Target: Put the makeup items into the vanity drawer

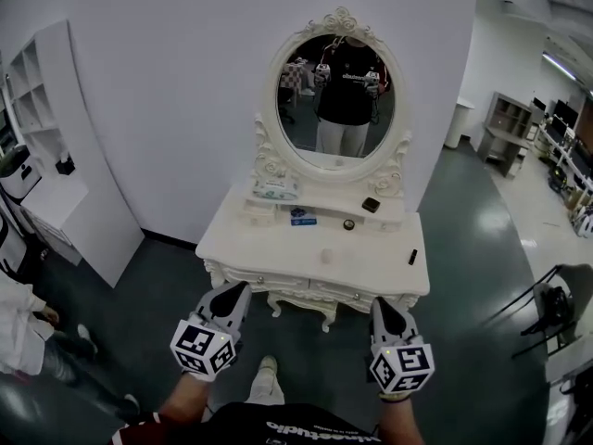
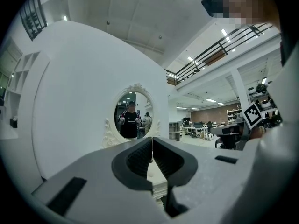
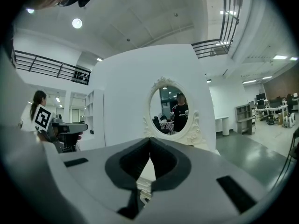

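A white vanity table (image 1: 278, 248) with an oval mirror (image 1: 338, 100) stands against the wall ahead of me. On its top lie a small pale item (image 1: 327, 256), a black stick (image 1: 412, 257), a round dark compact (image 1: 349, 224), a dark square case (image 1: 371, 205) and a blue item (image 1: 303, 218). Its front drawers (image 1: 287, 288) are closed. Both grippers hover short of the table's front edge with nothing in them. My left gripper (image 1: 233, 295) (image 2: 152, 141) is shut. My right gripper (image 1: 383, 306) (image 3: 150, 141) is shut too.
A patterned box (image 1: 276, 189) sits on the vanity's raised shelf. A white shelving unit (image 1: 46, 156) stands at the left, with a person (image 1: 18, 332) beside it. A black chair (image 1: 556, 304) is at the right on the dark green floor.
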